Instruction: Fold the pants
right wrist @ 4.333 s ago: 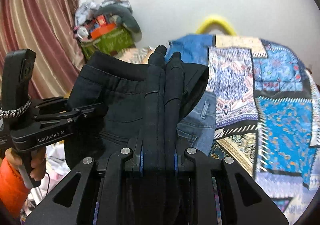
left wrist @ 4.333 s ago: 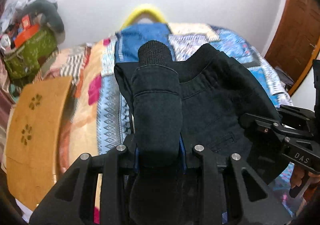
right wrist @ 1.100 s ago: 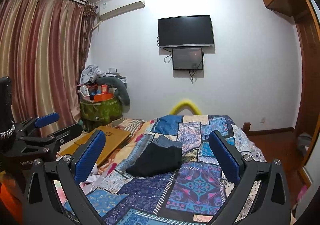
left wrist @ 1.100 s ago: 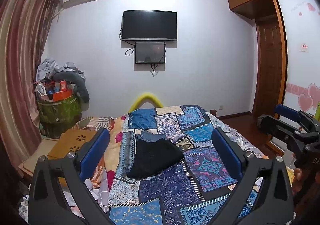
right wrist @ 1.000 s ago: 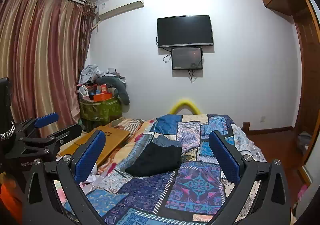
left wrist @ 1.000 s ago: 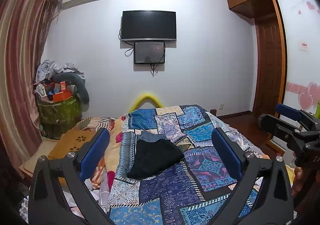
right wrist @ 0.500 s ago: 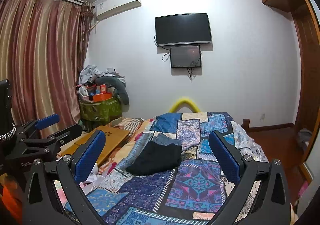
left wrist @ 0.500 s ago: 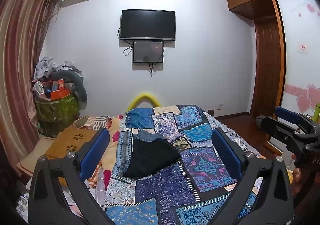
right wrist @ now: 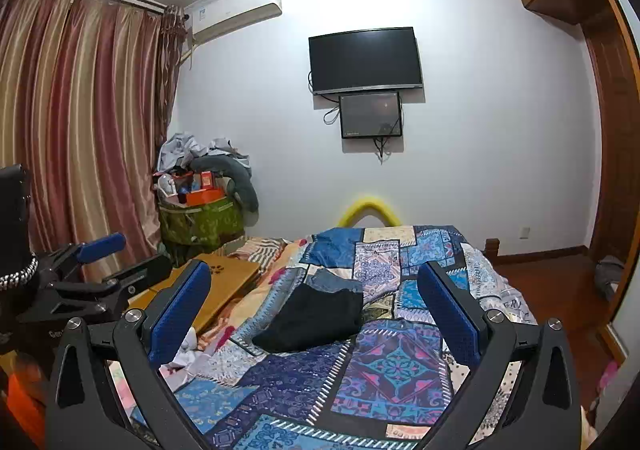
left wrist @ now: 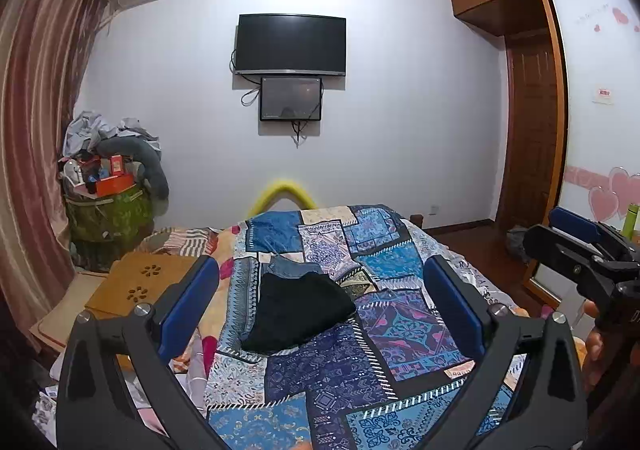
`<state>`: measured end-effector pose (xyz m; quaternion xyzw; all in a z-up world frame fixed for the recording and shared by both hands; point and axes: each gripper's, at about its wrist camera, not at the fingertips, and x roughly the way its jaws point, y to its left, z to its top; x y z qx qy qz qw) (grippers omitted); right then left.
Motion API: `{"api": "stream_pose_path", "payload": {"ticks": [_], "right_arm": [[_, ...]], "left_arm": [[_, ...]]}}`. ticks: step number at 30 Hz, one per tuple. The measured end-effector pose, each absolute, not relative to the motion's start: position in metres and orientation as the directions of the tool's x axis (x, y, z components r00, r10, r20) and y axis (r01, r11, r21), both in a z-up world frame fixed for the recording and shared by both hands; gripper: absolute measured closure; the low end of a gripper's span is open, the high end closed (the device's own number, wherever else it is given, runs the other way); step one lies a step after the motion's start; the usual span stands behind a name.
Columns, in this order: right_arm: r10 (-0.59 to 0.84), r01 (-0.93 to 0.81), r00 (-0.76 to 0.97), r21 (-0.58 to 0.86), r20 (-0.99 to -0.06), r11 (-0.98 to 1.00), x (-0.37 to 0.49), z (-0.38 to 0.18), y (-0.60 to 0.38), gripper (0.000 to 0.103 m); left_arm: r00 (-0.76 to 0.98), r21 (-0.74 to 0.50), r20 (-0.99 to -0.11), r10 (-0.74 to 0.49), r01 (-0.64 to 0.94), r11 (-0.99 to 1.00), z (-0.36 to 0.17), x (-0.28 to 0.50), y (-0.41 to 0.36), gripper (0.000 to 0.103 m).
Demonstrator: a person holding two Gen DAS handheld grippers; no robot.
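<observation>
A pair of black pants (left wrist: pixel 298 312) lies folded into a compact, roughly rectangular bundle on a bed covered by a blue patchwork quilt (left wrist: pixel 404 330), left of the bed's centre line and nearer its left edge than its right. The bundle's far edge overlaps a piece of blue denim (left wrist: pixel 292 268), which shows just beyond it toward the head of the bed; its near left corner tapers to a soft point. In the right wrist view the same pants (right wrist: pixel 316 316) look flat and dark, with the denim (right wrist: pixel 334 278) peeking out behind.

The left hand-held gripper (left wrist: pixel 320 306) hangs above the foot of the bed with its blue-padded fingers (left wrist: pixel 188 306) spread wide, released and grasping nothing, well apart from the bundle. The right hand-held gripper (right wrist: pixel 314 314) is likewise splayed fully apart and empty, its blue pads (right wrist: pixel 180 314) framing the pants from a distance without touching them.

A wooden lap desk (left wrist: pixel 140 282) rests off the bed's left edge, a laden green basket (left wrist: pixel 108 213) stands in the corner beyond it, and a dark television (left wrist: pixel 291 43) hangs on the far wall.
</observation>
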<state>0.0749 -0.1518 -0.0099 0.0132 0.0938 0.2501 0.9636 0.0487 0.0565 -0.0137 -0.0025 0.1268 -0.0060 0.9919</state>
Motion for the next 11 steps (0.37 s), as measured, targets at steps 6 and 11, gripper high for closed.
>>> {"api": "stream_pose_path", "payload": {"ticks": [6, 11], "right_arm": [[0.481, -0.477, 0.859, 0.068, -0.174, 0.876, 0.0745, -0.0094, -0.1521, 0.000], [0.481, -0.476, 0.859, 0.069, -0.174, 0.877, 0.0741, -0.0098, -0.1516, 0.000]], "left_arm": [[0.968, -0.007, -0.250, -0.017, 0.016, 1.000, -0.0133, 0.0482, 0.0556, 0.000], [0.969, -0.013, -0.247, -0.026, 0.024, 1.000, -0.0121, 0.0470, 0.0562, 0.000]]}}
